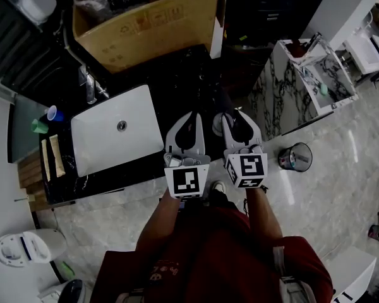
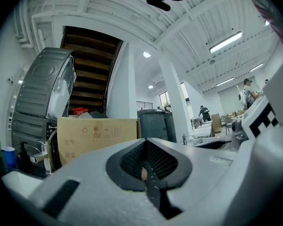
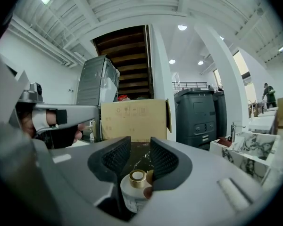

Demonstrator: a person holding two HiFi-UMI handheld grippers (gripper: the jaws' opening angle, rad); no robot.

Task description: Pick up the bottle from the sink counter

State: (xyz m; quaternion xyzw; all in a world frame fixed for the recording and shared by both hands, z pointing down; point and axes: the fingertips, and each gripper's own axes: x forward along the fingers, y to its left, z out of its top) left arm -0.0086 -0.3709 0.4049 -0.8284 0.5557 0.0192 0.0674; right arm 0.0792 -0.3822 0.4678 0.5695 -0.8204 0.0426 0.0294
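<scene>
Black marbled sink counter (image 1: pixel 177 74), white basin (image 1: pixel 114 137) set into it, cardboard box (image 1: pixel 151 24) at the back. Left gripper (image 2: pixel 145 155): jaws closed together, nothing between them. Right gripper (image 3: pixel 140 149): jaws parted, pads not pressing on anything. Bottle (image 3: pixel 131 196): white, gold cap (image 3: pixel 137 175), upright, low between the right gripper's jaws, above the counter, right of the basin

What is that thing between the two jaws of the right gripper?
A small white bottle with a gold cap, low in the gap between the right gripper's parted jaws. The right gripper view shows it clearly.
</scene>
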